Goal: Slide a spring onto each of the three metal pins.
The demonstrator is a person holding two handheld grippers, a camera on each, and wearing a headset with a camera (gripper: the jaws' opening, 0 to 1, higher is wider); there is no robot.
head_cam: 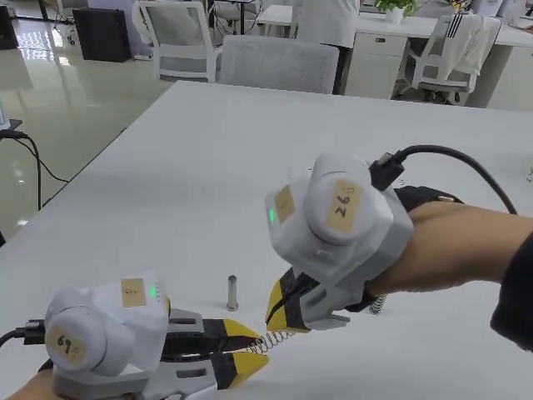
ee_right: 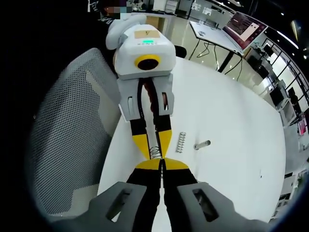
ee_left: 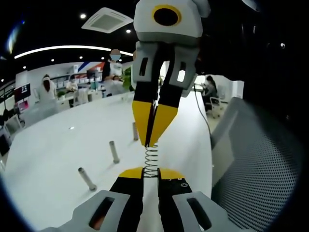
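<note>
An open office: white desks [head_cam: 208, 167], mesh chairs [ee_left: 260, 164], monitors [ee_right: 247, 26].

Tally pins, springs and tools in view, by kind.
metal pins: 3
springs: 2, the held spring gripped at either end by the two tools, and the loose spring lying on the table
tools: 2, the left tool and the right tool
Total: 7

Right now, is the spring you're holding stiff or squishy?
Probably squishy: the spring is thin, open-coiled wire. Likely light, since the left hand-held gripper and right hand-held gripper hold it by their tips. Being round, it might roll if dropped.
</note>
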